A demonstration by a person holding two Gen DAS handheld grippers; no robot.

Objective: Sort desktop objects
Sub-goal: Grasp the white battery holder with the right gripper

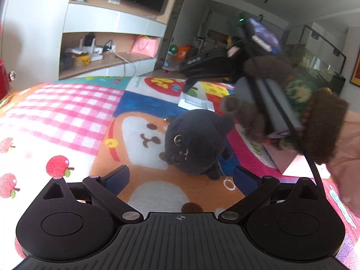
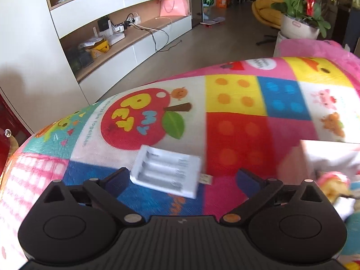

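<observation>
A black plush cat [image 1: 193, 141] lies on the colourful patterned cloth [image 1: 67, 112], just ahead of my left gripper [image 1: 181, 176]. The left jaws are open and empty, one on each side of the cat's lower end. A white battery charger [image 2: 167, 172] lies on the cloth [image 2: 236, 135] right in front of my right gripper [image 2: 181, 180], which is open and empty. The charger also shows in the left wrist view [image 1: 195, 102], beyond the cat. The right gripper's body, held by a hand in a brown knitted glove [image 1: 292, 112], shows in the left wrist view.
A pink box [image 1: 290, 159] stands at the right of the cat; it also shows in the right wrist view [image 2: 326, 155], with a small toy [image 2: 335, 184] in it. A keyring [image 1: 229, 183] lies by the cat. Shelves [image 2: 123, 29] and a flower pot [image 2: 299, 27] stand beyond the table.
</observation>
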